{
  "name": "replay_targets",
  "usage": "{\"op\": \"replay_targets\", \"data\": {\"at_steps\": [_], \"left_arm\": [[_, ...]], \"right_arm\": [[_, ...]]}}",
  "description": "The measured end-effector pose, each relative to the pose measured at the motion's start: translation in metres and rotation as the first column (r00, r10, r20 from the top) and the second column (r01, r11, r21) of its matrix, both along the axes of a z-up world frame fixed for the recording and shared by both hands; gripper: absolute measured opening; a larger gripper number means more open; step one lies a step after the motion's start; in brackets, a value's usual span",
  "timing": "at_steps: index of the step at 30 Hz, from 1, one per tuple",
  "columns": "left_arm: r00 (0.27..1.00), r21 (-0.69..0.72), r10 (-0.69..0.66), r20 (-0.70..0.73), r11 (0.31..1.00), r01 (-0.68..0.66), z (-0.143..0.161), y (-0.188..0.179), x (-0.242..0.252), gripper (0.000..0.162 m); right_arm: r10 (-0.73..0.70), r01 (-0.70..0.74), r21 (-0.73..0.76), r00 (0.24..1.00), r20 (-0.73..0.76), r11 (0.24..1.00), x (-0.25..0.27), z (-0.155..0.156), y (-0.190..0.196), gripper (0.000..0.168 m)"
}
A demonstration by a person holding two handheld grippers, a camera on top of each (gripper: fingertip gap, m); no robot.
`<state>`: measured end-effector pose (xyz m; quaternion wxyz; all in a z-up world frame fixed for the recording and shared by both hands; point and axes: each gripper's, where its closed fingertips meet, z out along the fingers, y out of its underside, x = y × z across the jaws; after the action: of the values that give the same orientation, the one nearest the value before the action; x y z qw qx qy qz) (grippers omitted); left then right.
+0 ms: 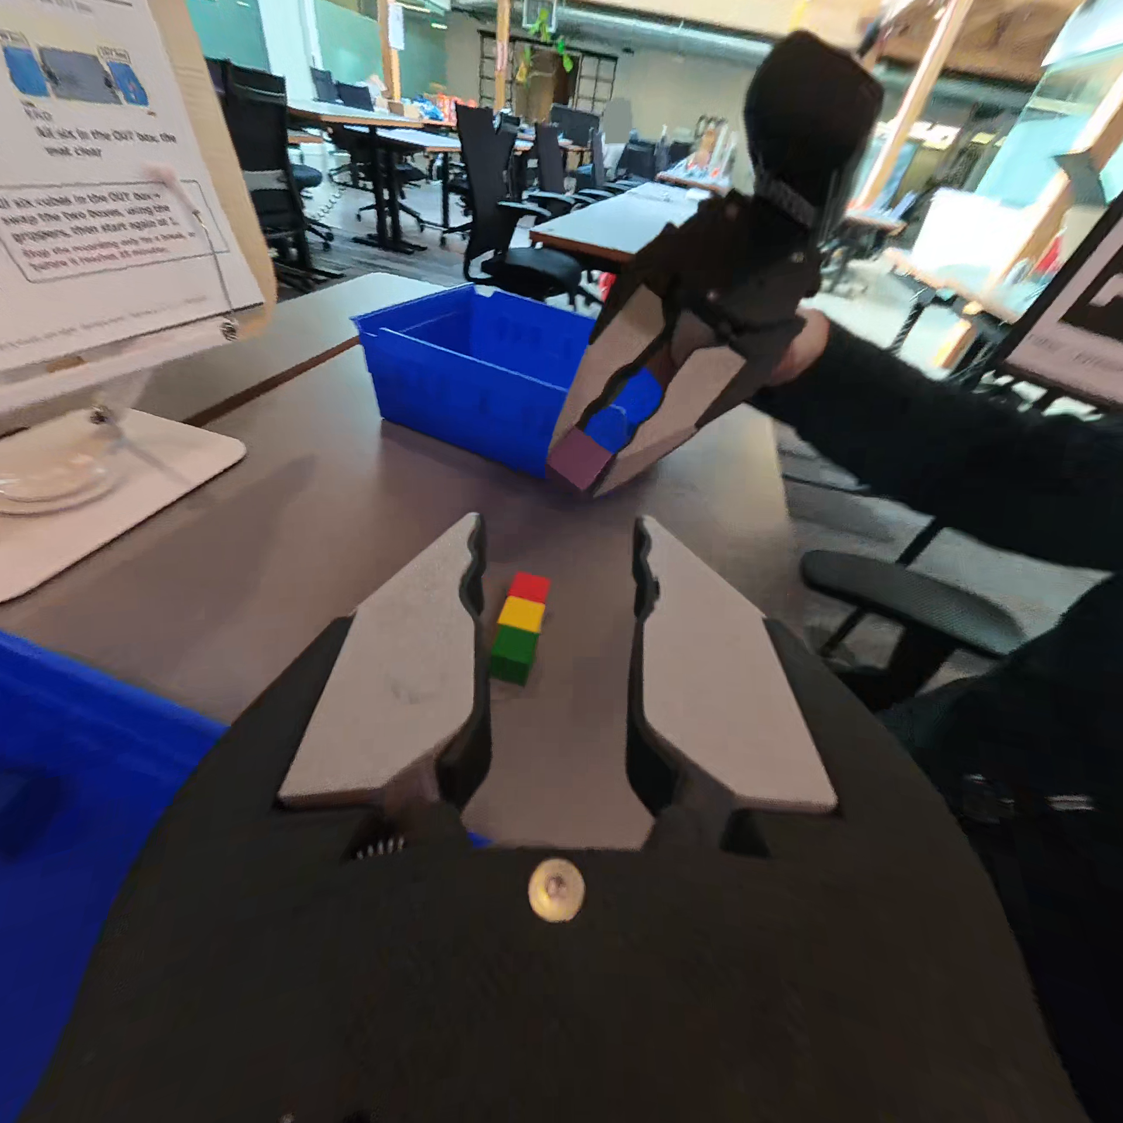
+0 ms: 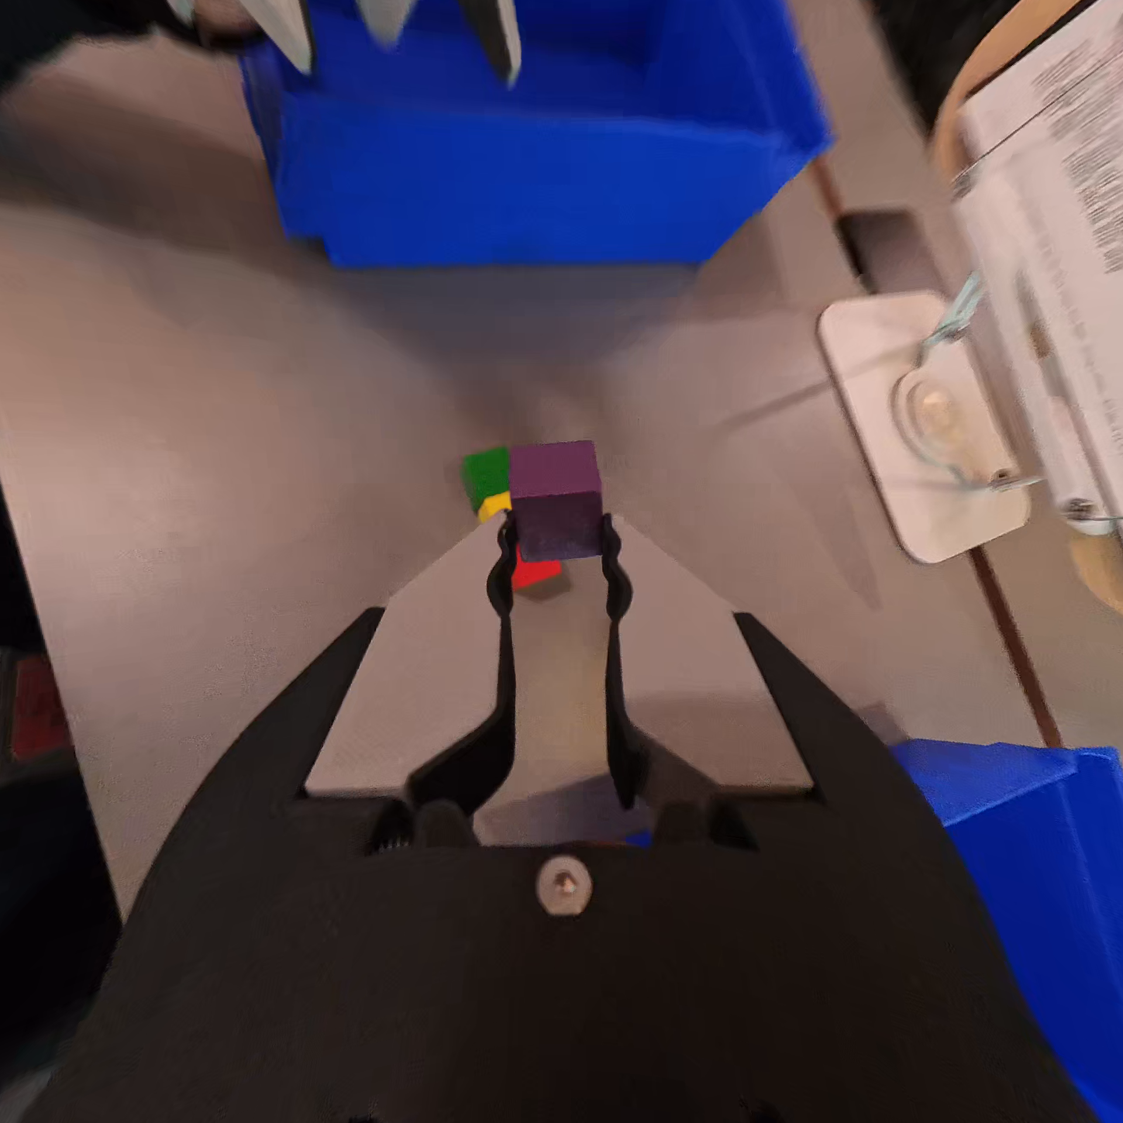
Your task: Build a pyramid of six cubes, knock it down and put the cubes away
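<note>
The right tongs (image 2: 558, 525) grasp a purple cube (image 2: 556, 501) above the red (image 1: 530, 586), yellow (image 1: 521, 614) and green (image 1: 515, 653) cubes on the tabletop (image 1: 304, 547); the left tongs (image 1: 558, 535) gape, released. A printed sheet (image 1: 91, 182) stands left of that row.

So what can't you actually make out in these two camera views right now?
- Right wrist view: small yellow wooden cube mostly hidden behind the purple wooden cube.
- Left wrist view: far blue plastic bin, inside screened by its front wall.
- Right wrist view: near blue plastic bin cut off by the edge.
</note>
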<state>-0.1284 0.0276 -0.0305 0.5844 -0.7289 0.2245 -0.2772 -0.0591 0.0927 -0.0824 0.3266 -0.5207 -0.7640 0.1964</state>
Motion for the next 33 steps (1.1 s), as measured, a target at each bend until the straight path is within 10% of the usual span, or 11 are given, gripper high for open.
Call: {"op": "replay_targets", "data": {"at_steps": [13, 33], "left_arm": [[0.97, -0.063, 0.211, 0.123, 0.977, -0.205, -0.01, 0.011, -0.055, 0.041], [0.967, -0.102, 0.23, 0.105, 0.97, -0.22, -0.018, 0.016, -0.054, 0.041]], "right_arm": [[0.179, -0.234, 0.04, 0.831, 0.527, 0.971, -0.032, -0.072, -0.008, 0.026], [0.173, -0.244, 0.03, 0.763, 0.623, 0.969, -0.03, -0.091, -0.005, 0.025]]}}
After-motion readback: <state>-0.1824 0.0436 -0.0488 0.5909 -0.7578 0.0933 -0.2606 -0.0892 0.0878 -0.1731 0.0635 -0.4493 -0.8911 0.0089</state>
